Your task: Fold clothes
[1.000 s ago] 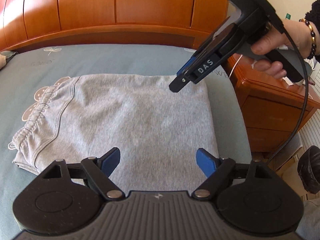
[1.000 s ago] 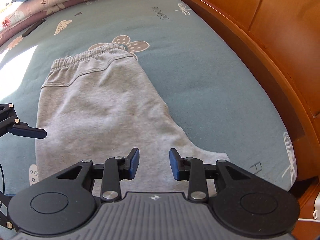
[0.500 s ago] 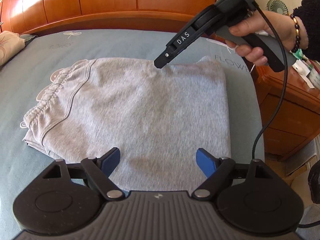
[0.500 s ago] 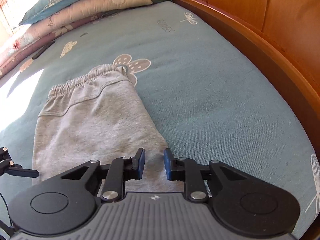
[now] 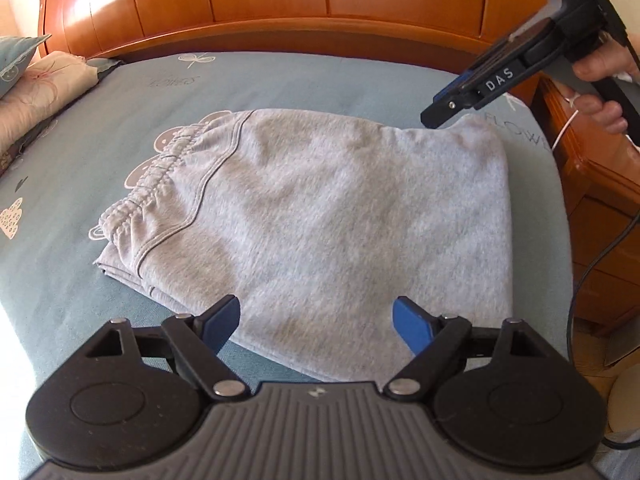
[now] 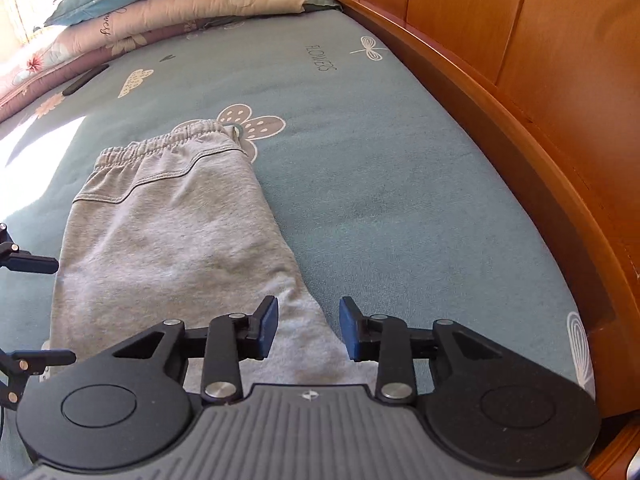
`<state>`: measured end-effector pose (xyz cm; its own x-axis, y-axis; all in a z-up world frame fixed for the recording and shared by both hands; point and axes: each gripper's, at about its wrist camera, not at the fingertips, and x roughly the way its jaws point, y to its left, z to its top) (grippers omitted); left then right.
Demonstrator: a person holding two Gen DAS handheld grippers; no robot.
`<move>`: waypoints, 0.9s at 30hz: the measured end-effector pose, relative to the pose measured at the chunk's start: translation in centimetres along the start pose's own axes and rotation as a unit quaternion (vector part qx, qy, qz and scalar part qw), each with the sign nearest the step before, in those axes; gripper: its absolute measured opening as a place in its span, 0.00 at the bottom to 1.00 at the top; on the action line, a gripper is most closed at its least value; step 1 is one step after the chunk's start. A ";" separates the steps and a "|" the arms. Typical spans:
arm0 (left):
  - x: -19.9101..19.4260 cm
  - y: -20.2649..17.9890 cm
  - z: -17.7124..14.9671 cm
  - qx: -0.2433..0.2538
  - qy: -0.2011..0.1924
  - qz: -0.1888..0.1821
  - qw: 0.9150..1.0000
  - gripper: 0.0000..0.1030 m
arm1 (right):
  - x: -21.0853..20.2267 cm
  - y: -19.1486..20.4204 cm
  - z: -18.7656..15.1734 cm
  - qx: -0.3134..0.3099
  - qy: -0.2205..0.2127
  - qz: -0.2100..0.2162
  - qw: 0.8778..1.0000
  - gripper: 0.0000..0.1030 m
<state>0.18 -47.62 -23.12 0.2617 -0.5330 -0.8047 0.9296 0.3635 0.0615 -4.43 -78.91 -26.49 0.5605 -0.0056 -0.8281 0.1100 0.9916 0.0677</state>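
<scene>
The left gripper hovers over the near edge of the grey shorts, its jaws spread wide with nothing pressed between the blue pads; cloth shows below the gap, but the pads do not bear on it. The right gripper stands over the far right corner of the garment, near the wooden bed frame; its jaws are opening, with a strip of grey cloth under the gap but not clamped. The left wrist view shows the same tool, held in a hand, with its tip just above that corner. The shorts lie flat on the blue bedsheet, already doubled over into a rough rectangle, with the elastic waistband at the left and the folded edge at the right, close to the side of the bed. Pillows are stacked well apart at the left end. The step in hand appears to be positioning for another fold: both tools are stationed at the right-hand end of the garment, one at each corner. The next move likely calls for each gripper to descend, close on its corner through all layers, then lift and carry the edge toward the waistband. Uneven grips would probably skew the fold or drop a lower layer.
</scene>
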 end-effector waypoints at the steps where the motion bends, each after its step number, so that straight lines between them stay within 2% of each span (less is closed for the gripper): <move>1: -0.3 -0.7 0.0 0.004 -0.007 -0.015 1.000 0.81 | -0.3 0.3 -0.6 -0.006 0.007 0.005 1.000 0.39; 3: -0.6 -2.8 -0.3 0.019 -0.014 -0.059 0.998 0.82 | -0.7 0.8 -1.9 -0.017 0.022 0.014 1.000 0.40; 5: -0.3 -4.8 -0.8 0.030 -0.003 -0.090 0.996 0.82 | -0.4 1.0 -3.4 -0.019 0.045 0.016 0.999 0.40; 7: 0.4 -6.0 -1.4 0.010 0.027 -0.104 0.994 0.82 | -0.1 1.2 -4.6 -0.023 0.062 0.000 0.998 0.41; 9: 0.8 -6.3 -2.4 -0.028 0.053 -0.121 0.991 0.82 | -0.6 1.4 -5.7 -0.023 0.065 -0.008 0.998 0.47; 11: 0.3 -6.3 -2.9 -0.038 0.052 -0.117 0.991 0.82 | -1.2 1.3 -5.9 -0.018 0.068 -0.011 0.997 0.51; 14: -0.5 -5.7 -3.1 -0.047 0.036 -0.102 0.993 0.82 | -2.2 1.4 -6.0 -0.014 0.070 -0.012 0.997 0.51; 17: -0.2 -4.7 -2.6 -0.078 0.020 -0.094 0.992 0.84 | -2.9 1.7 -5.9 -0.007 0.070 -0.012 0.997 0.56; 19: 0.5 -4.4 -2.5 -0.089 0.031 -0.113 0.989 0.84 | -3.0 2.2 -5.8 -0.004 0.074 -0.008 0.997 0.59; 22: 0.0 -3.0 -2.5 -0.089 0.000 -0.072 0.993 0.83 | -2.7 3.1 -5.8 -0.006 0.090 -0.002 0.996 0.59; 24: -0.6 -0.7 -1.8 -0.096 -0.028 -0.039 0.994 0.84 | -2.7 3.7 -6.0 -0.001 0.103 -0.002 0.995 0.67; 27: -0.3 2.9 -0.3 -0.101 -0.059 0.008 0.993 0.84 | -2.8 4.4 -6.9 0.009 0.126 -0.002 0.992 0.68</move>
<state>2.71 -46.19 -22.84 0.3159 -0.6075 -0.7288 0.8574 0.5117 -0.0549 -11.21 -73.62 -27.68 0.3365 0.0257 -0.9413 0.1281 0.9891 0.0728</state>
